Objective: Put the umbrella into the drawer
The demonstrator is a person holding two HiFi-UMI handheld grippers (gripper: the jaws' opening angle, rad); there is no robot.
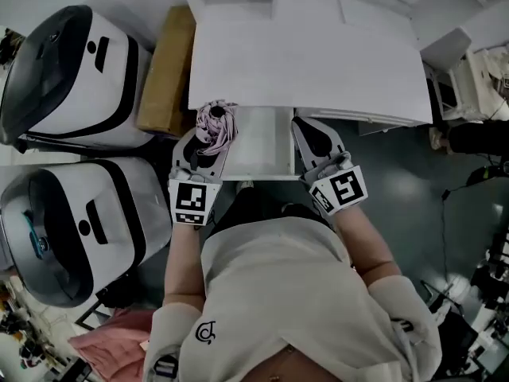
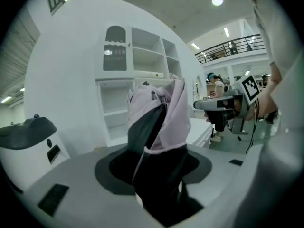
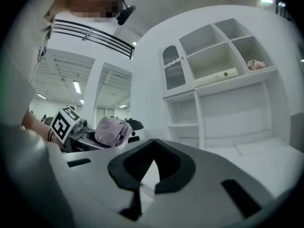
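Note:
The umbrella is folded, pale pink with a dark inner side. My left gripper is shut on it, and in the left gripper view the umbrella stands up between the jaws of that gripper. A white drawer stands pulled out from the white cabinet, just right of the umbrella. My right gripper sits at the drawer's right side, shut and empty. In the right gripper view its dark pads meet, and the umbrella shows at the left.
Two white-and-black machines stand at the left, with a cardboard box beside the cabinet. Pink cloth lies at the lower left. The cabinet's upper shelves hold a pale roll.

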